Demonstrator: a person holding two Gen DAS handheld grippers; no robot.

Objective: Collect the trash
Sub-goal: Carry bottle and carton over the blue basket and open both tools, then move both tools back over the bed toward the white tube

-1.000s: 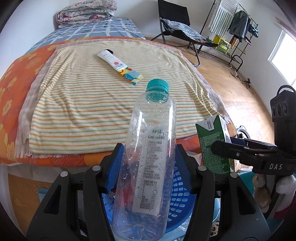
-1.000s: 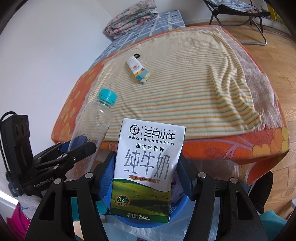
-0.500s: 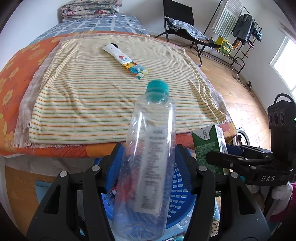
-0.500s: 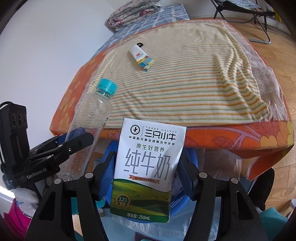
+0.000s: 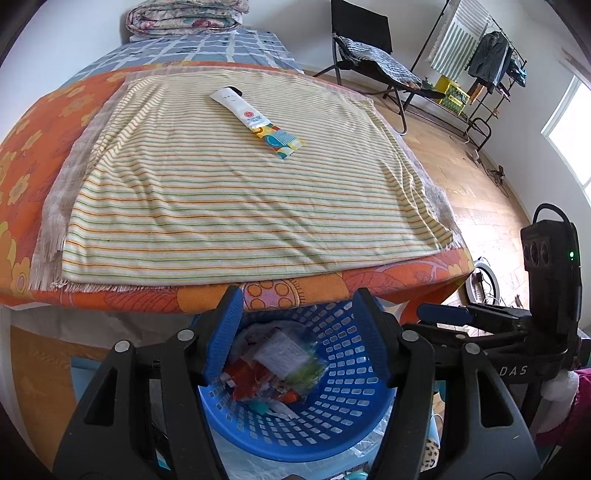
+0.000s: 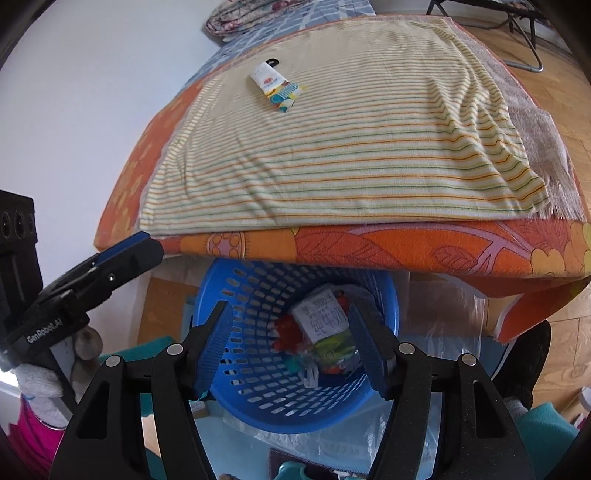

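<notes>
A blue perforated basket [image 5: 343, 398] [image 6: 251, 288] stands on the floor against the bed's front edge. In it a white and green milk carton [image 6: 325, 317] [image 5: 286, 354] lies on mixed wrappers, blurred in the left wrist view. The clear bottle is hard to make out; a teal cap [image 6: 294, 363] shows. My left gripper [image 5: 297, 299] [image 6: 140, 243] hangs over the basket, jaws opening with nothing between them. My right gripper [image 6: 289, 308] [image 5: 443, 314] is beside it, open and empty. On the striped blanket lie a white packet [image 5: 240, 107] [image 6: 267, 75] and a colourful wrapper [image 5: 280, 140] [image 6: 284, 96].
The bed with an orange floral cover [image 5: 29, 147] fills the view ahead, a folded quilt [image 5: 184, 14] at its far end. A black folding chair [image 5: 369, 51] and a clothes rack [image 5: 480, 59] stand on the wood floor to the right. Clear plastic [image 6: 454, 332] lies by the basket.
The bottle has left my left gripper and the milk carton my right gripper; both have dropped into the basket. Both pairs of jaws now stand empty.
</notes>
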